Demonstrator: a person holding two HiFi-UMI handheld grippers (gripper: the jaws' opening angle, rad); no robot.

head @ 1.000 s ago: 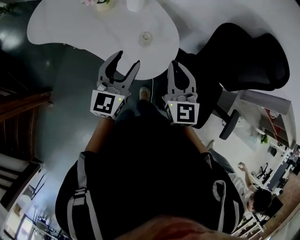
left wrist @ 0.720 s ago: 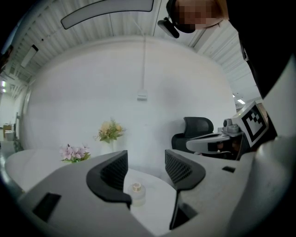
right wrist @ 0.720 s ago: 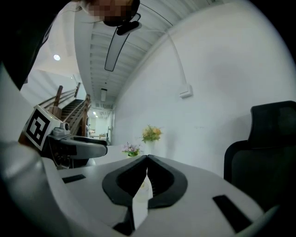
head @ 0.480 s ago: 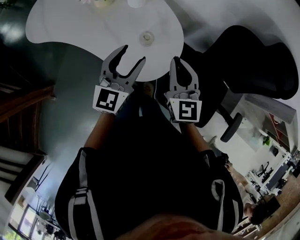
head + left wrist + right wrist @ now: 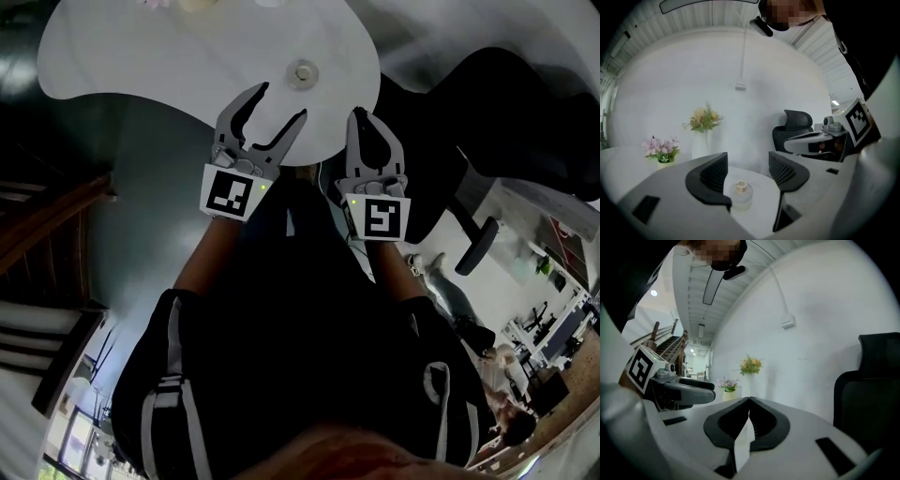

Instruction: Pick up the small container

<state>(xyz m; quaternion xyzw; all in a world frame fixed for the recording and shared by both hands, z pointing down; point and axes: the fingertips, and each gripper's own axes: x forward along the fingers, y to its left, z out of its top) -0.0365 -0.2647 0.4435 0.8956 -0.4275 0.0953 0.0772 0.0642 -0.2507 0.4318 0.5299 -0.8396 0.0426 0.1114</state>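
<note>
**Left hand-held gripper** (image 5: 281, 103): grey body, black ribbed pads. Jaws wide apart, just opened further. Nothing clamped, nothing touched. Framed in the gap but beyond the tips: small clear round container with a pale stubby cap (image 5: 741, 193).

**Right hand-held gripper** (image 5: 360, 120): jaws pressed together tip to tip, nothing between them. Held just beside the left.

**Location of container:** upright on the white curved counter (image 5: 131, 56), near its front edge. Ahead of both sets of tips and apart from each.

**Handling, as judged:**
- Light and rigid, probably glass or hard plastic.
- Smooth wall, likely slippery.
- Breakable if glass, so a modest squeeze only.
- Low and squat, unlikely to topple.
- Best hold across the round body at mid-height, pads on opposite sides, below the cap. Cap too narrow for a sure grip.

**Beyond:**
- White vase of yellowish flowers (image 5: 704, 123) and small pot of pink flowers (image 5: 660, 149), both at the counter's far side.
- Black office chair (image 5: 794, 124) to the right.
</note>
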